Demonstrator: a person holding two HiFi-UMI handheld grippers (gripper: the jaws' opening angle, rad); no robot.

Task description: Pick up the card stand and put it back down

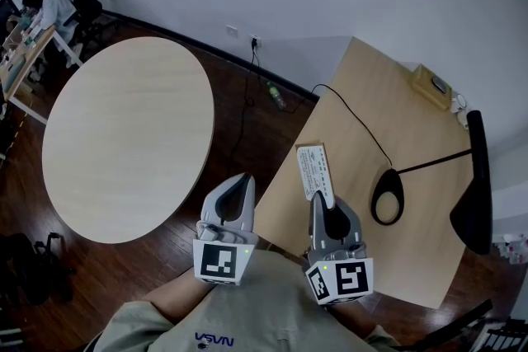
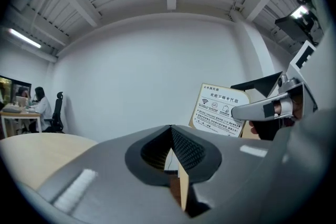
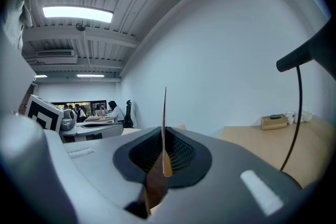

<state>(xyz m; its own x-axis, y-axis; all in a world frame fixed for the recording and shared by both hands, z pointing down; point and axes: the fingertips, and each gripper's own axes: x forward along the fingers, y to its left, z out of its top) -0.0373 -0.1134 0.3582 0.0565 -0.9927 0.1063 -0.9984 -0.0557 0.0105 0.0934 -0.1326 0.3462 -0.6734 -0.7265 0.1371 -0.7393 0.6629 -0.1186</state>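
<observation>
The card stand [image 1: 313,169] is a white printed card on a thin wooden backing. My right gripper [image 1: 320,200] is shut on its lower part over the near left part of the wooden desk [image 1: 396,111]. In the right gripper view the card [image 3: 164,128] shows edge-on, pinched between the jaws. The left gripper view shows the card's printed face [image 2: 218,108] with a right finger [image 2: 257,109] across it. My left gripper [image 1: 241,181] hangs beside the desk's left edge, over the floor, its jaws shut on nothing [image 2: 172,129].
A black desk lamp [image 1: 477,177] with an oval base [image 1: 388,198] and a cable stands on the desk's right half. A small wooden box [image 1: 433,84] sits at the desk's far edge. A round table [image 1: 124,136] stands to the left. A person [image 1: 41,8] sits far left.
</observation>
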